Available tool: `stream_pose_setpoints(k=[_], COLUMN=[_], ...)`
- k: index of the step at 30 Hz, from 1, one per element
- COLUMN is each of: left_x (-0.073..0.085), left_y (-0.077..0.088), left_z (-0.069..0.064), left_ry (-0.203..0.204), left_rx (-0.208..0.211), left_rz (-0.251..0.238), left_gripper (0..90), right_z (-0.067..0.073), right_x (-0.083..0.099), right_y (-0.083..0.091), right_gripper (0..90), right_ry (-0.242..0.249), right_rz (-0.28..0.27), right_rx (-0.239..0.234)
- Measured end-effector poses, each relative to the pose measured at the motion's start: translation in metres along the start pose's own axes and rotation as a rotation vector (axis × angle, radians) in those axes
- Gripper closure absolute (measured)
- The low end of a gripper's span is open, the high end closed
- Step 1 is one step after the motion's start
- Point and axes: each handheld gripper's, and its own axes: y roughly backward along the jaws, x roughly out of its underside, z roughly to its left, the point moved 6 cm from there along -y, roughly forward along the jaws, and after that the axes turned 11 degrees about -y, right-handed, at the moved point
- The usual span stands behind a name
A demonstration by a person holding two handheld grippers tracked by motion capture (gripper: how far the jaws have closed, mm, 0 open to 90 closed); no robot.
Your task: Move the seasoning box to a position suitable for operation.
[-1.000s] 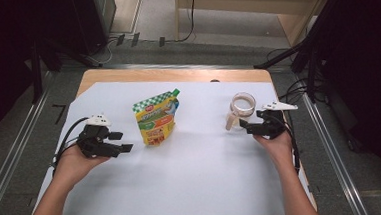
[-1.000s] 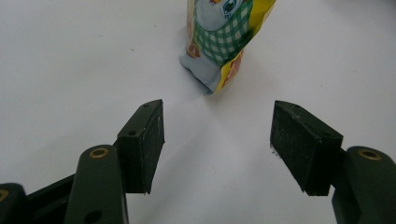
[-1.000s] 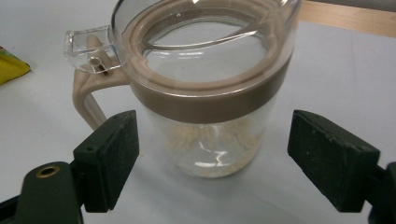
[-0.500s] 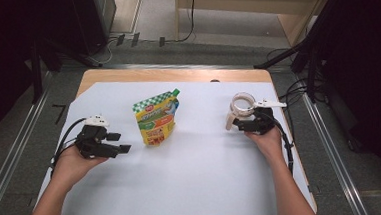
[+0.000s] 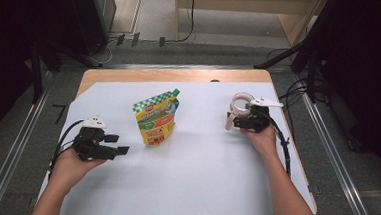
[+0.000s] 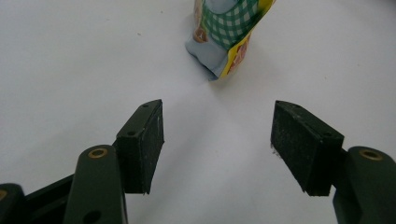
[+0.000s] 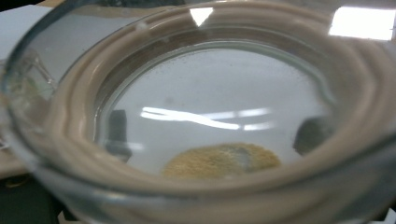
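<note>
While your left gripper [image 5: 111,145] rests with jaws spread near the pouch [image 5: 157,117], your right gripper [image 5: 239,119] jaws grip the glass jar [image 5: 240,103].

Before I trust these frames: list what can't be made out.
- Right hand-held gripper, right gripper view: the glass jar blocks its jaws, so the grip is unclear.
- Pouch, left gripper view: top cut off by the upper edge.
- Pouch print, high view: too small to read.

light: bright overhead, dark surround | glare: jar [image 7: 205,116] reflections | blur: jar rim close-up
</note>
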Motion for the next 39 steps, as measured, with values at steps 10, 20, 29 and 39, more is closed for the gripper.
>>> stream_pose_setpoints(k=[10, 20, 29, 39], left_x=[0.0, -0.004, -0.009, -0.022], left_y=[0.001, 0.003, 0.002, -0.004], left_z=[0.0, -0.006, -0.028, -0.048], left_ry=[0.004, -0.025, -0.099, -0.137], left_rx=[0.004, 0.03, 0.094, 0.161], left_rz=[-0.005, -0.014, 0.002, -0.01], left_gripper=[35.9, 35.9, 36.5, 38.5], right_z=[-0.003, 0.0, 0.022, 0.046], right_x=[-0.004, -0.007, -0.011, -0.003], right_y=[0.005, 0.011, 0.027, 0.042], right_gripper=[11.2, 12.1, 12.2, 12.3], right_ry=[-0.029, -0.014, 0.035, 0.08], right_rz=[-0.03, -0.027, -0.022, 0.002], right_rx=[0.001, -0.001, -0.028, -0.062])
